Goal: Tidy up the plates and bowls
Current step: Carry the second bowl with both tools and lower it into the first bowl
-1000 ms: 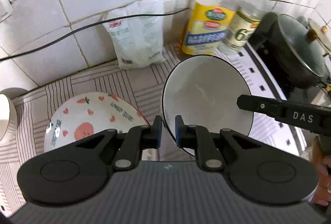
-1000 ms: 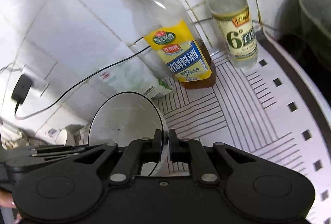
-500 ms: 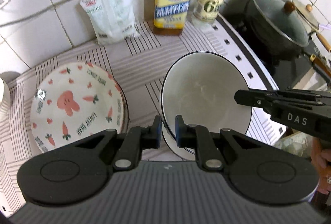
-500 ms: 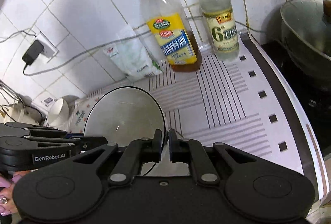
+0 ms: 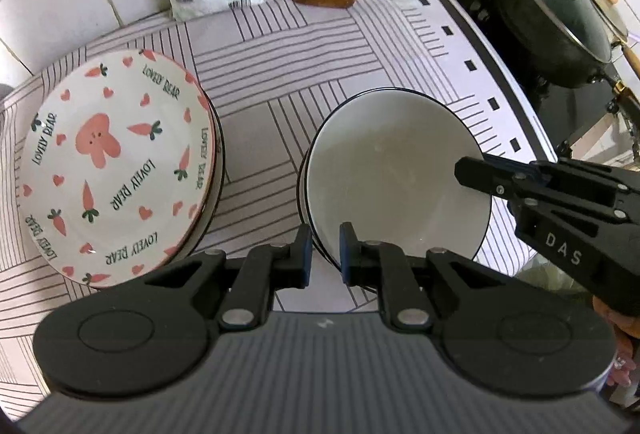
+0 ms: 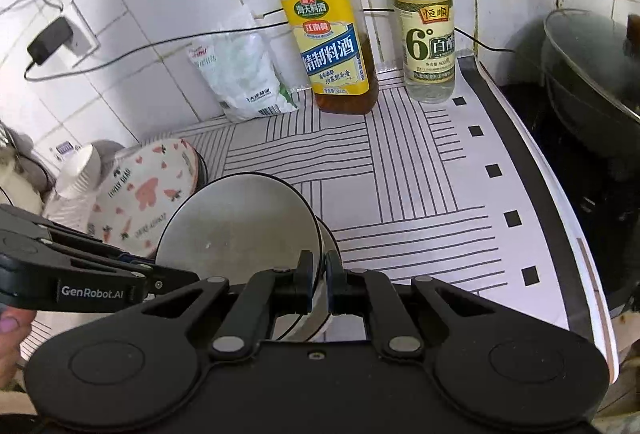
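Observation:
A white bowl (image 5: 392,173) with a thin dark rim is held tilted just above the striped mat (image 5: 280,73). My left gripper (image 5: 324,250) is shut on its near rim. My right gripper (image 5: 468,169) is shut on the opposite rim, coming in from the right. In the right wrist view the same bowl (image 6: 236,226) sits in my right gripper (image 6: 319,274), and my left gripper (image 6: 192,276) bites its left edge. A second dark rim (image 5: 301,189) shows just below it, like a matching bowl underneath. A stack of carrot-and-rabbit plates (image 5: 116,173) lies to the left.
Against the tiled wall stand a cooking wine bottle (image 6: 332,45), a vinegar bottle (image 6: 426,33) and a plastic bag (image 6: 244,73). A lidded dark pot (image 5: 560,17) sits on the stove at right. Stacked paper cups (image 6: 78,177) are beyond the plates. A cable (image 6: 160,45) runs along the wall.
Both grippers have carried the bowl lower and nearer the mat, beside the plate stack. The views have tipped downward, so bottles and wall slid up. Both grips are unchanged.

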### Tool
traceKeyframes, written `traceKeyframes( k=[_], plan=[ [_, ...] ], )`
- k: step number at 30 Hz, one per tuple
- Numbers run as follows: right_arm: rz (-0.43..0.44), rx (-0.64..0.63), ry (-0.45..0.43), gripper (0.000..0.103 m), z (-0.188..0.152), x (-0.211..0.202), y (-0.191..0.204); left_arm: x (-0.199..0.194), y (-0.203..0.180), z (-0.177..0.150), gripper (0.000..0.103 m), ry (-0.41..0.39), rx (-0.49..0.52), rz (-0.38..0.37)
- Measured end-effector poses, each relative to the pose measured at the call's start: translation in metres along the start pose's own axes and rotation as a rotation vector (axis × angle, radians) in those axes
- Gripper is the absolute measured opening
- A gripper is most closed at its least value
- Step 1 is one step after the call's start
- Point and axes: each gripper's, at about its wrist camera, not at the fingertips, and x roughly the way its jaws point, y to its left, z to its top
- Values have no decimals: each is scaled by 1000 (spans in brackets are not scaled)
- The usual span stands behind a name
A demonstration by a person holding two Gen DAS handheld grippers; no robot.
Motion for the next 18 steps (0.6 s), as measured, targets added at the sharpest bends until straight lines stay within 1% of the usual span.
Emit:
traceKeyframes(
  k=[4, 10, 16, 18],
  plan=[
    [-24, -47, 10, 9, -3, 6, 5, 6, 0, -1, 13, 27, 4, 4],
    [-78, -121, 11, 10, -6, 12, 14, 10, 0, -1, 14, 38, 3, 4],
    [-105, -134, 24, 11, -5, 18, 15, 7, 2, -2, 15, 31, -10, -20],
    [-101, -129, 29, 14, -4, 16, 16, 3, 3, -4, 15, 30, -18, -32]
  ],
)
